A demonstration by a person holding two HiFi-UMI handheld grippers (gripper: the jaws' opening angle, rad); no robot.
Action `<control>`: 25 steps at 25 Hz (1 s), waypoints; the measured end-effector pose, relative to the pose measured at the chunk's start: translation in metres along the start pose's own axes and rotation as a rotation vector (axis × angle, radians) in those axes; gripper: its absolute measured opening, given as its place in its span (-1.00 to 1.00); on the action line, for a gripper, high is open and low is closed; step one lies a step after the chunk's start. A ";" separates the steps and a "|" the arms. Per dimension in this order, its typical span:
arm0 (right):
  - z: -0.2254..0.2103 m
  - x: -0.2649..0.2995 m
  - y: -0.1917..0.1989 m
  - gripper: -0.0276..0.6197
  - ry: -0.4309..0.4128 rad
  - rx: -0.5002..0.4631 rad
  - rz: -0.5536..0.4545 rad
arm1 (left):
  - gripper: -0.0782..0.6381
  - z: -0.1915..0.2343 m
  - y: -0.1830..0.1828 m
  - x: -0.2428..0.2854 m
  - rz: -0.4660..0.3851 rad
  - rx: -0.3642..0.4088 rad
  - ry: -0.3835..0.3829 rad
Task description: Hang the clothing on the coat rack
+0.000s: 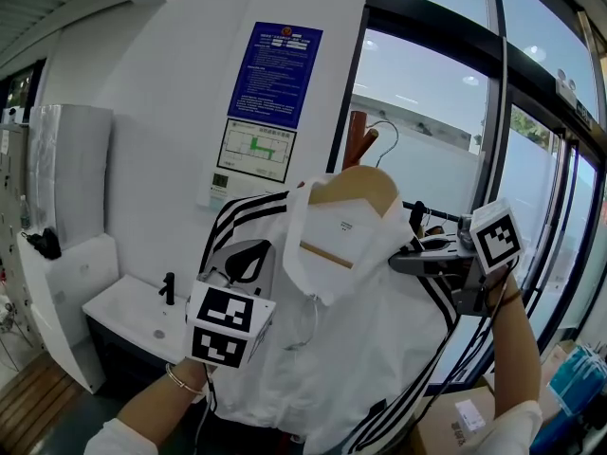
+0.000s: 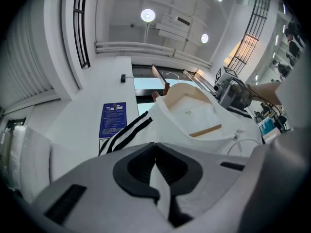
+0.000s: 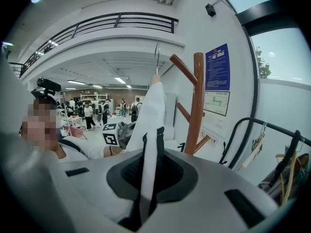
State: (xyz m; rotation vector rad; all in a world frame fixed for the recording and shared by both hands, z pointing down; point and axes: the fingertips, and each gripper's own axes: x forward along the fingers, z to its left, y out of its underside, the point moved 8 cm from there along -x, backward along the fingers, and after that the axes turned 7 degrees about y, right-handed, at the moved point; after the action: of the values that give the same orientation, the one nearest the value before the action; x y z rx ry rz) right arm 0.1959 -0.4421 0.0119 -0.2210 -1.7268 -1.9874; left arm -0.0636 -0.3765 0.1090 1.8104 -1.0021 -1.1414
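Jacket (image 1: pixel 360 349), white with black stripes, sits on a wooden hanger (image 1: pixel 353 192), held up in the air just in front of the coat rack (image 1: pixel 358 138), not yet hung. Left tool (image 2: pixel 155 148) is pinched on jacket fabric and right tool (image 3: pixel 150 132) is pinched on a fold of it. Step looks like lift-to-rack. Next move: raise it and steer the hook (image 3: pixel 157 57) over a peg. Print on the blue poster (image 1: pixel 275 74) and the neck label (image 1: pixel 345 224) is too small to read.
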 end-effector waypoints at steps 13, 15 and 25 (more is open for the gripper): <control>-0.032 0.009 -0.003 -0.81 -0.074 0.029 0.003 | -0.76 0.004 -0.001 0.017 -0.021 0.015 -0.019; -0.038 0.011 -0.001 -0.81 -0.078 0.036 0.007 | -0.76 0.004 0.003 0.020 -0.014 0.018 -0.019; -0.056 0.034 0.010 -0.81 -0.122 0.026 0.038 | -0.76 0.007 0.025 0.031 0.014 -0.006 -0.036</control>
State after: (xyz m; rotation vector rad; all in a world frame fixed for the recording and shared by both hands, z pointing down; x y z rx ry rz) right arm 0.1819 -0.5057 0.0249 -0.3709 -1.8088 -1.9592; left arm -0.0668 -0.4160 0.1186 1.7813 -1.0298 -1.1710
